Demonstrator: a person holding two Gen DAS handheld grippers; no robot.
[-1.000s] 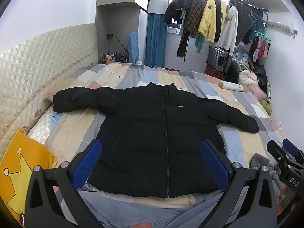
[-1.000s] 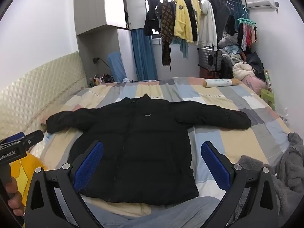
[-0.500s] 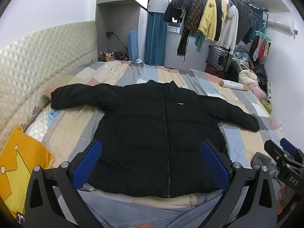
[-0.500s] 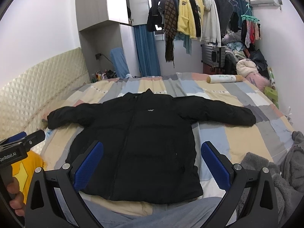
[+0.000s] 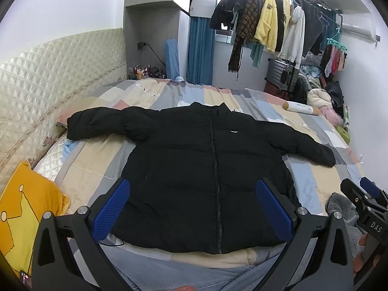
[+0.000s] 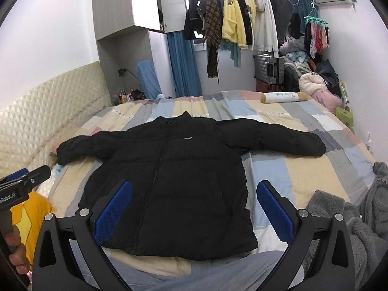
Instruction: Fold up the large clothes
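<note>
One black puffer jacket lies flat and front-up on the patchwork bedspread, zipped, its collar pointing away from the fingers and its hem toward them. The body runs lengthwise away from the cameras, while the two sleeves stretch crosswise, so its longest line lies across the bed from left to right.

In the left wrist view, a yellow cushion sits outside the left finger, partly cut off by the frame edge. The left gripper hangs over the hem with its two blue pads spread wide and nothing between them but the jacket lying below; whether they touch the cloth cannot be told. Outside the right finger, the right gripper shows only partly, at the frame edge.

In the right wrist view, the left gripper juts in outside the left finger, held by a hand that is half cut off. The right gripper also stands wide apart above the jacket's hem, empty. Outside its right finger lies a grey fleece garment, bunched and hard to make out. Beyond the fingertips one rolled mat rests near the bed's far edge.
</note>
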